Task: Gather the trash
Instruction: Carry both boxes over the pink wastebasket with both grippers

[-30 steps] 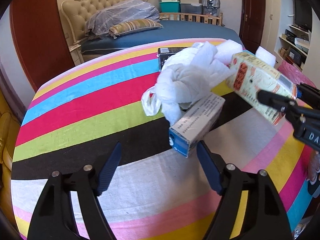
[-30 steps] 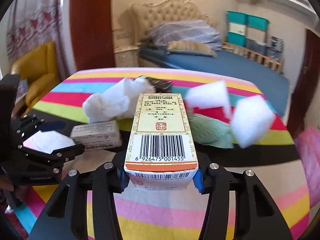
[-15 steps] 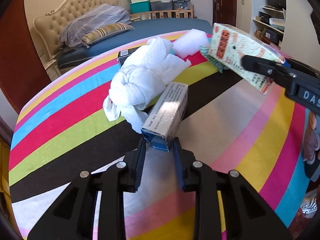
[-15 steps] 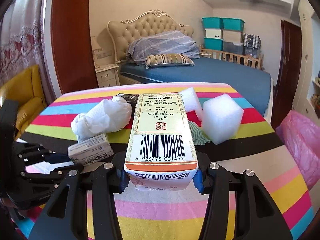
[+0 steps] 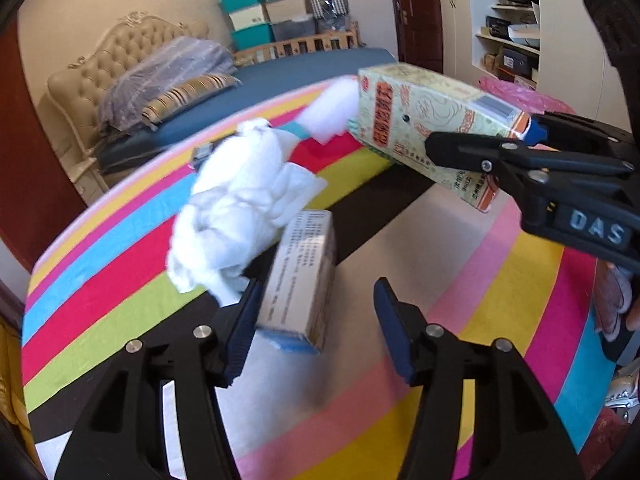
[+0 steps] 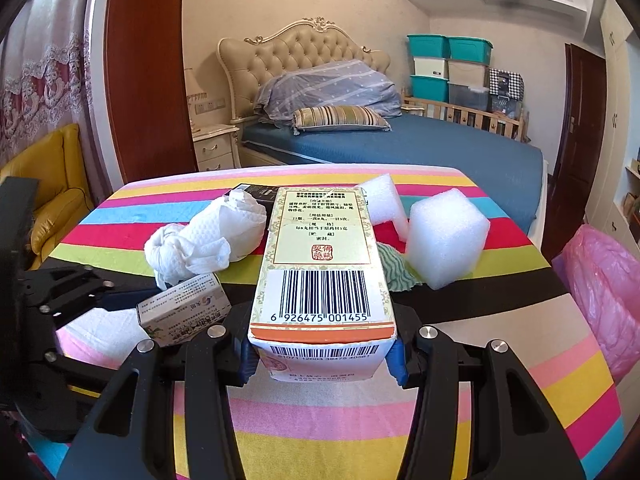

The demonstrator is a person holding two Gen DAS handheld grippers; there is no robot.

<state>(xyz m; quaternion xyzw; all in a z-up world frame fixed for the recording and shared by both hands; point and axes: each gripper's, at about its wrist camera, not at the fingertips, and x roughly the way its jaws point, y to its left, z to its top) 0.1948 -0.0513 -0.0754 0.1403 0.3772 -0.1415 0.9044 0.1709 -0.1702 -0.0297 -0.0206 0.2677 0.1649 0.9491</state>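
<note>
On the table (image 6: 460,360): crumpled paper towel (image 6: 208,240) left of centre. Small box (image 6: 184,312) just near of it, touching its near edge. Two foam blocks (image 6: 446,236) to the right, a cloth (image 6: 394,268) between them and the large carton (image 6: 320,276). Flat packet (image 6: 256,191) far of the towel. Bed (image 6: 400,148) beyond the table.

Left wrist cam rides its gripper, tilted steeply down and close over the rainbow-striped tablecloth (image 5: 120,280), facing the tufted beige headboard (image 5: 120,64) and dark wooden door (image 5: 416,12). Right wrist cam sits low, aimed flatter across the table toward that headboard. Shared: crumpled white paper towel wad (image 5: 236,208), small white-and-blue carton (image 5: 304,280), teal storage bins (image 6: 448,60)
</note>
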